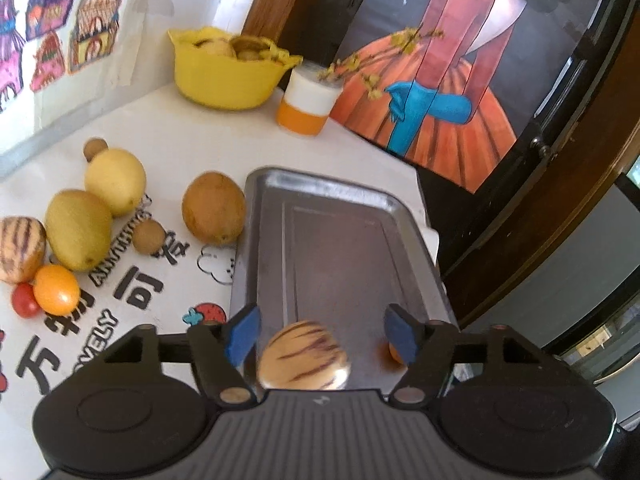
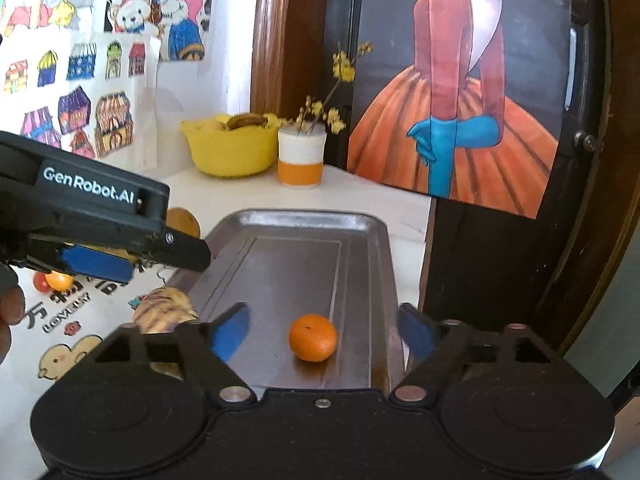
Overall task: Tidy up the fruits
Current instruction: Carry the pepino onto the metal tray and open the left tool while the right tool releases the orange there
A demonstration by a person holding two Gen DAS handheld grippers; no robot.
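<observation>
A metal tray (image 1: 340,200) lies on the white table; it also shows in the right wrist view (image 2: 296,220). A cream fruit with purple stripes (image 1: 304,356) sits at the tray's near end between the open jaws of my left gripper (image 1: 320,332), not touched by either pad; it looks blurred. In the right wrist view the striped fruit (image 2: 166,308) shows below the left gripper (image 2: 132,256). A small orange (image 2: 313,337) rests on the tray between the open jaws of my right gripper (image 2: 324,332), untouched.
Left of the tray lie a brown kiwi-like fruit (image 1: 214,208), a lemon (image 1: 115,186), a yellow mango (image 1: 78,230), another striped fruit (image 1: 20,248), small tomatoes (image 1: 56,289) and small brown fruits (image 1: 148,236). A yellow bowl (image 1: 228,80), an orange-white cup (image 1: 306,100) and a painting (image 1: 448,80) stand behind.
</observation>
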